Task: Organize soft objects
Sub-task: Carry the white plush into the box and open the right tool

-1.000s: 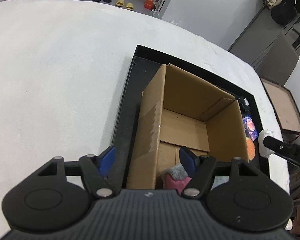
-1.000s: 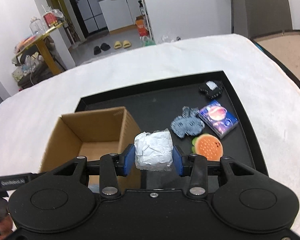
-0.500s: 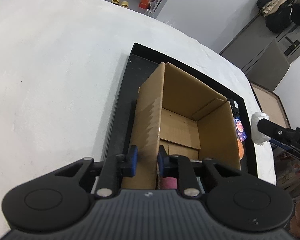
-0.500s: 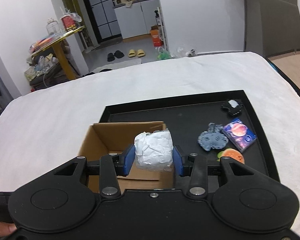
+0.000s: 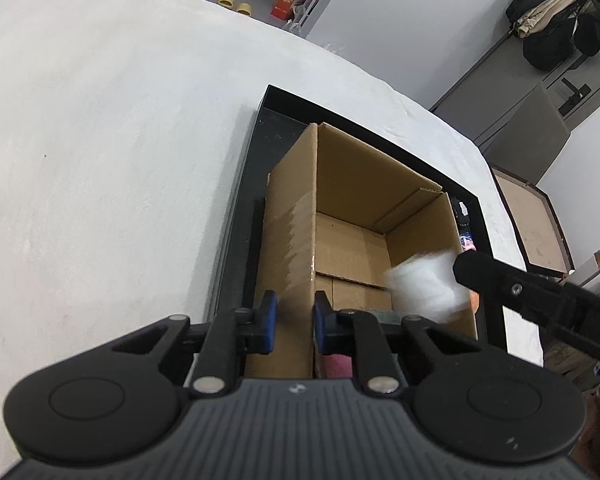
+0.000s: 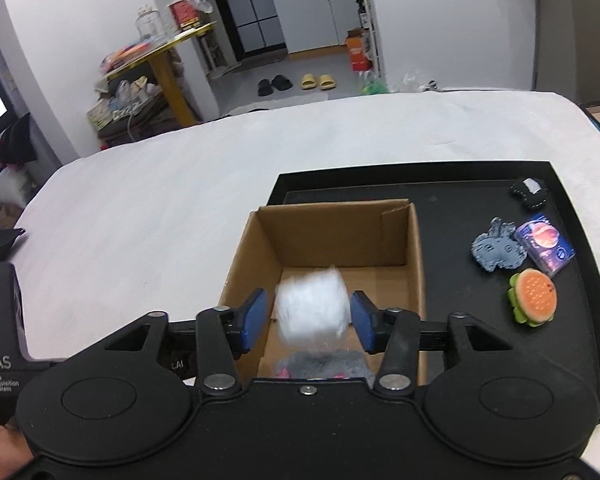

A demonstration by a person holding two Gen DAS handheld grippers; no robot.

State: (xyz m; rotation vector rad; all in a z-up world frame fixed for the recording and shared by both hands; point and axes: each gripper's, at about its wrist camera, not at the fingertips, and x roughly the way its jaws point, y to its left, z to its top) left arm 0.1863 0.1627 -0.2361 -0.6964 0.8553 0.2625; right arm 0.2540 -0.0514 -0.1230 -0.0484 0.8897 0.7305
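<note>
An open cardboard box [image 6: 414,264] stands on a black tray [image 6: 480,200]. My left gripper [image 5: 293,323] is shut on the box's near left wall [image 5: 296,240]. My right gripper [image 6: 310,322] is open above the box. A white soft lump [image 6: 312,306] is blurred between its pads, falling free; it also shows in the left wrist view [image 5: 428,284]. A grey and pink soft thing [image 6: 324,364] lies in the box bottom. On the tray right of the box lie a grey plush [image 6: 496,250], a burger toy [image 6: 534,298], a purple packet [image 6: 546,246] and a black item [image 6: 530,190].
The tray sits on a white-covered table [image 6: 160,216]. The table's right edge [image 5: 512,240] is close to the tray. Beyond the table are a yellow side table [image 6: 168,60], slippers and cabinets.
My right gripper moved over the box and opened, letting go of the white lump, which now drops. My left gripper closed on the box wall and holds it.
</note>
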